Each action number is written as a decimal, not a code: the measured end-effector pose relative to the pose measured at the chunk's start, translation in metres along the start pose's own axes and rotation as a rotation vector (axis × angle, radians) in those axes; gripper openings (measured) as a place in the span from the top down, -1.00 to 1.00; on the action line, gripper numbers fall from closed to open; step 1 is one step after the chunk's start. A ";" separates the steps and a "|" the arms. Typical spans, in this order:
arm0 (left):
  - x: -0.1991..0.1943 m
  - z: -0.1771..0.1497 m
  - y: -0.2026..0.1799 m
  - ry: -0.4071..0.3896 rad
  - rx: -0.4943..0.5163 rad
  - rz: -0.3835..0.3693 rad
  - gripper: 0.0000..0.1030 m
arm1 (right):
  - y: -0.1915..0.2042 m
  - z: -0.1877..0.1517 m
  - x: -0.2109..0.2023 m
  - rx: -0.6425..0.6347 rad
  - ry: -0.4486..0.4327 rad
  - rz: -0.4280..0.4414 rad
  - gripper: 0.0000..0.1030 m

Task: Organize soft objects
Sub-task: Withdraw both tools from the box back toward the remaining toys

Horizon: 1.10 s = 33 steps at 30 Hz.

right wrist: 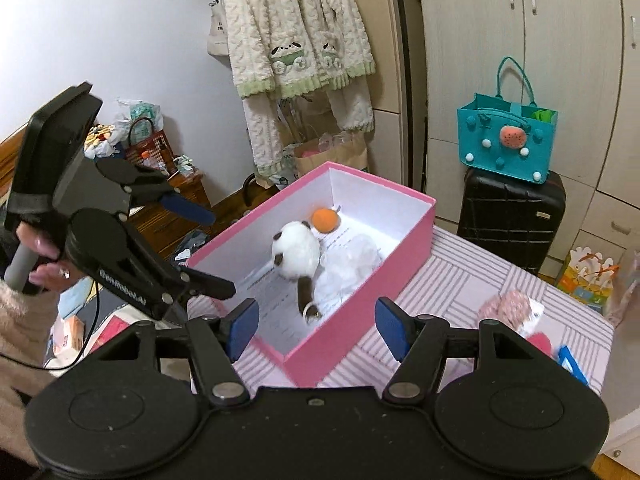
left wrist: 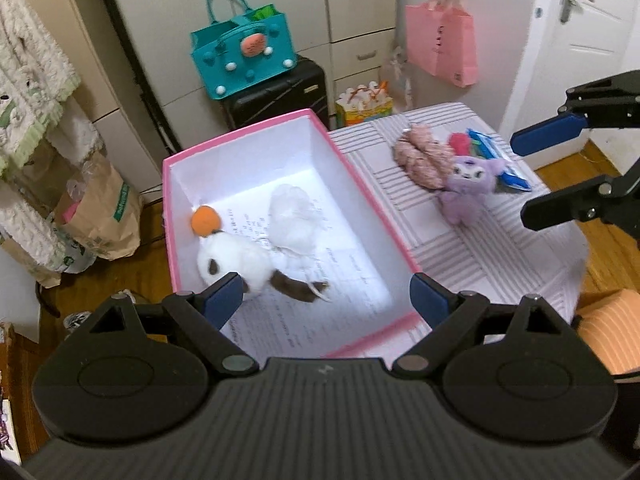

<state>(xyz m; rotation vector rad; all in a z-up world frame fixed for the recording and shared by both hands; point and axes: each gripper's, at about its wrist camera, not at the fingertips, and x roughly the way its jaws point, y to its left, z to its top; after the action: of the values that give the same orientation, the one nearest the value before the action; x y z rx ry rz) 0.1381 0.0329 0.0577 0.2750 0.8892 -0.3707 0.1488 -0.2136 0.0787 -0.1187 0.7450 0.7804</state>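
A pink box (left wrist: pixel 376 208) (right wrist: pixel 348 308) with a white inside stands on the striped table. In it lie a white and brown plush with an orange ball (left wrist: pixel 236 260) (right wrist: pixel 296 248) and a white fluffy item (left wrist: pixel 292 220) (right wrist: pixel 352 260). On the table to the right of the box lie a pink knitted soft item (left wrist: pixel 420 156) (right wrist: pixel 508 308), a purple plush (left wrist: pixel 472 184) and a blue packet (left wrist: pixel 496 156). My left gripper (left wrist: pixel 326 300) (right wrist: pixel 216 248) is open and empty above the box's near end. My right gripper (right wrist: pixel 316 330) (left wrist: pixel 528 180) is open and empty, above the box's corner.
The striped table (left wrist: pixel 480 248) ends at the right over a wooden floor. A black suitcase (right wrist: pixel 512 216) with a teal bag (left wrist: pixel 244 56) stands behind the box. A pink bag (left wrist: pixel 440 44) hangs on the wardrobe. Paper bags (left wrist: pixel 100 212) stand at the left.
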 end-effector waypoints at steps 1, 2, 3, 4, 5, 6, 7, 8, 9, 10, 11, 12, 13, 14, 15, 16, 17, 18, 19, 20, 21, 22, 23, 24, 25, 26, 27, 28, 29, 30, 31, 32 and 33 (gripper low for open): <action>-0.003 -0.001 -0.004 -0.001 0.005 -0.009 -0.77 | 0.000 -0.005 -0.005 0.000 -0.001 -0.006 -0.36; -0.005 -0.002 -0.009 -0.003 0.011 -0.014 -0.77 | 0.001 -0.011 -0.010 -0.002 -0.001 -0.013 -0.36; -0.007 -0.003 -0.014 -0.006 0.021 -0.018 -0.77 | 0.002 -0.016 -0.015 -0.004 -0.001 -0.020 -0.36; -0.009 -0.003 -0.019 -0.009 0.032 -0.020 -0.77 | 0.002 -0.021 -0.019 -0.005 -0.002 -0.027 -0.37; -0.011 -0.004 -0.024 -0.014 0.044 -0.021 -0.77 | 0.002 -0.027 -0.024 -0.005 -0.003 -0.035 -0.38; -0.012 -0.005 -0.030 -0.017 0.057 -0.021 -0.77 | 0.001 -0.033 -0.028 -0.004 -0.003 -0.041 -0.38; -0.013 -0.006 -0.035 -0.020 0.069 -0.022 -0.77 | 0.000 -0.039 -0.032 -0.002 -0.003 -0.049 -0.38; -0.014 -0.007 -0.042 -0.023 0.084 -0.024 -0.77 | -0.001 -0.045 -0.036 0.000 -0.004 -0.059 -0.38; -0.014 -0.008 -0.048 -0.023 0.095 -0.028 -0.77 | -0.002 -0.051 -0.040 0.003 -0.004 -0.068 -0.39; -0.013 -0.008 -0.054 -0.022 0.108 -0.035 -0.77 | -0.004 -0.057 -0.043 0.006 -0.005 -0.073 -0.41; -0.013 -0.008 -0.061 -0.022 0.119 -0.043 -0.77 | -0.006 -0.063 -0.046 0.011 -0.006 -0.079 -0.46; -0.012 -0.009 -0.067 -0.023 0.130 -0.053 -0.77 | -0.007 -0.068 -0.048 0.018 -0.008 -0.086 -0.48; -0.011 -0.009 -0.073 -0.025 0.141 -0.063 -0.77 | -0.009 -0.074 -0.051 0.024 -0.010 -0.092 -0.50; -0.008 -0.010 -0.080 -0.027 0.152 -0.078 -0.77 | -0.011 -0.081 -0.052 0.033 -0.010 -0.098 -0.50; -0.007 -0.010 -0.085 -0.032 0.159 -0.092 -0.77 | -0.014 -0.086 -0.052 0.040 -0.009 -0.102 -0.50; -0.004 -0.010 -0.091 -0.041 0.164 -0.108 -0.77 | -0.017 -0.091 -0.053 0.048 -0.008 -0.105 -0.50; -0.002 -0.011 -0.096 -0.049 0.168 -0.117 -0.77 | -0.020 -0.097 -0.052 0.055 -0.007 -0.110 -0.51; 0.001 -0.013 -0.101 -0.061 0.173 -0.128 -0.77 | -0.023 -0.102 -0.051 0.061 -0.005 -0.115 -0.51; 0.004 -0.014 -0.105 -0.072 0.176 -0.134 -0.77 | -0.026 -0.106 -0.050 0.063 -0.004 -0.121 -0.51; 0.007 -0.014 -0.110 -0.084 0.176 -0.140 -0.77 | -0.030 -0.111 -0.049 0.063 -0.002 -0.133 -0.51; 0.011 -0.014 -0.114 -0.093 0.174 -0.145 -0.77 | -0.033 -0.115 -0.047 0.062 0.001 -0.144 -0.51; 0.015 -0.014 -0.119 -0.107 0.173 -0.152 -0.77 | -0.035 -0.119 -0.046 0.058 0.002 -0.152 -0.51; 0.018 -0.014 -0.122 -0.117 0.172 -0.158 -0.77 | -0.040 -0.122 -0.043 0.056 0.002 -0.163 -0.51; 0.022 -0.013 -0.125 -0.128 0.170 -0.164 -0.77 | -0.043 -0.125 -0.042 0.056 -0.001 -0.170 -0.51; 0.026 -0.011 -0.128 -0.137 0.164 -0.170 -0.77 | -0.049 -0.128 -0.041 0.059 -0.005 -0.175 -0.51; 0.030 -0.009 -0.131 -0.139 0.158 -0.173 -0.77 | -0.053 -0.130 -0.040 0.063 -0.007 -0.180 -0.51; 0.035 -0.006 -0.133 -0.141 0.151 -0.180 -0.77 | -0.059 -0.133 -0.039 0.067 -0.010 -0.186 -0.51; 0.039 -0.002 -0.135 -0.144 0.141 -0.184 -0.77 | -0.064 -0.134 -0.037 0.068 -0.016 -0.197 -0.51; 0.044 0.002 -0.136 -0.149 0.126 -0.187 -0.77 | -0.070 -0.137 -0.035 0.067 -0.024 -0.210 -0.51; 0.051 0.005 -0.138 -0.153 0.108 -0.189 -0.77 | -0.076 -0.138 -0.034 0.068 -0.033 -0.224 -0.51; 0.057 0.007 -0.139 -0.155 0.094 -0.191 -0.76 | -0.082 -0.140 -0.032 0.068 -0.041 -0.237 -0.51; 0.063 0.009 -0.140 -0.156 0.084 -0.195 -0.76 | -0.088 -0.140 -0.030 0.068 -0.049 -0.245 -0.51; 0.070 0.012 -0.142 -0.160 0.073 -0.197 -0.75 | -0.094 -0.140 -0.028 0.069 -0.057 -0.250 -0.51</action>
<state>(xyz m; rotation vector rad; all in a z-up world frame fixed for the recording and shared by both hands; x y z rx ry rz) 0.1267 -0.1138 -0.0017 0.2214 0.7479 -0.6006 0.1196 -0.3480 -0.0230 -0.1243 0.6867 0.5172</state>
